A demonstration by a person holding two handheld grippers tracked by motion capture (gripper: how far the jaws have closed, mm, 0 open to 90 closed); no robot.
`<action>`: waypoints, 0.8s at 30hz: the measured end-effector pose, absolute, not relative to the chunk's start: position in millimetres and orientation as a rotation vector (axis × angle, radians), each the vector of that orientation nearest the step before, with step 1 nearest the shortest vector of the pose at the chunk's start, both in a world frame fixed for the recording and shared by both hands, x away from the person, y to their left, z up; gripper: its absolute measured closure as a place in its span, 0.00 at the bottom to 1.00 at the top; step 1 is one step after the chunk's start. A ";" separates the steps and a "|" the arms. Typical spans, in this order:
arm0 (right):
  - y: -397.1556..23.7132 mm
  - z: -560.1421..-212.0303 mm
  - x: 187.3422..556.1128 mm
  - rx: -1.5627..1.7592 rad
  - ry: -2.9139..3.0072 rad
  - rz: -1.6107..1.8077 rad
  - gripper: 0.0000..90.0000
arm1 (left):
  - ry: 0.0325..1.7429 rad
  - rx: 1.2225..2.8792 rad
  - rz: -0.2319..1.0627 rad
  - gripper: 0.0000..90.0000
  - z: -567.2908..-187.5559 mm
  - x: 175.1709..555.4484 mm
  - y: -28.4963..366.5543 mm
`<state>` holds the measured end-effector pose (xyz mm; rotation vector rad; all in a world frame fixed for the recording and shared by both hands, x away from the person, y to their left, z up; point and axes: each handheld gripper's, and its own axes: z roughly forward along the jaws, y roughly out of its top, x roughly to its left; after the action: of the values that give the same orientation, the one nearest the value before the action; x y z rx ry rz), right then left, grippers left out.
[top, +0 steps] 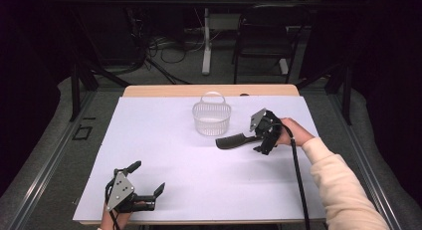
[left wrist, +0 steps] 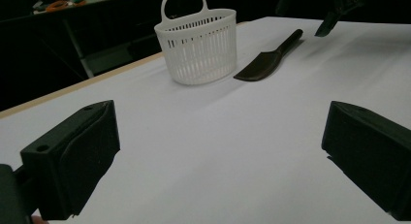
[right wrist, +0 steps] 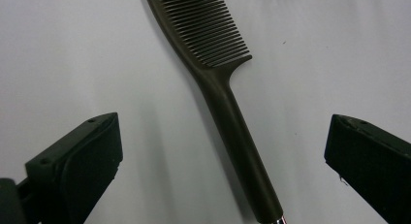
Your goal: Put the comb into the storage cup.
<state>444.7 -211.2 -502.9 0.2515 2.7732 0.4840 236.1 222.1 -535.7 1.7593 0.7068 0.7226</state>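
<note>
A black comb (top: 231, 141) lies flat on the white-covered table (top: 169, 150), just right of a white slatted basket (top: 212, 118) with a loop handle. My right gripper (top: 257, 142) hovers over the comb's handle end, open. In the right gripper view the comb (right wrist: 228, 98) runs up between the wide-apart jaws, teeth at the top, and the right gripper (right wrist: 225, 132) touches nothing. My left gripper (top: 147, 177) rests near the front left edge, open and empty. Beyond the left gripper (left wrist: 220, 132) in its own view stand the basket (left wrist: 198, 47) and the comb (left wrist: 269, 59).
The table's wooden back edge (top: 209, 90) lies behind the basket. A dark chair (top: 263, 36) and a table leg stand on the floor beyond it. A cable (top: 298, 180) trails from the right gripper along the person's cream sleeve (top: 343, 190).
</note>
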 end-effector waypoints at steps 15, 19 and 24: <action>-193.7 -507.0 456.6 0.116 2.815 0.359 0.27 | 0.711 1.756 0.719 0.00 -536.0 236.0 222.7; -189.8 -510.5 458.3 0.069 2.821 0.293 0.39 | 0.710 1.756 0.717 0.00 -536.0 236.0 222.7; -186.1 -514.9 460.1 0.014 2.839 0.236 0.57 | 0.710 1.756 0.715 0.00 -536.0 235.9 222.7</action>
<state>460.1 -186.1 -514.9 0.0138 2.8390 0.2362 235.9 222.7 -536.0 1.7561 0.7095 0.7153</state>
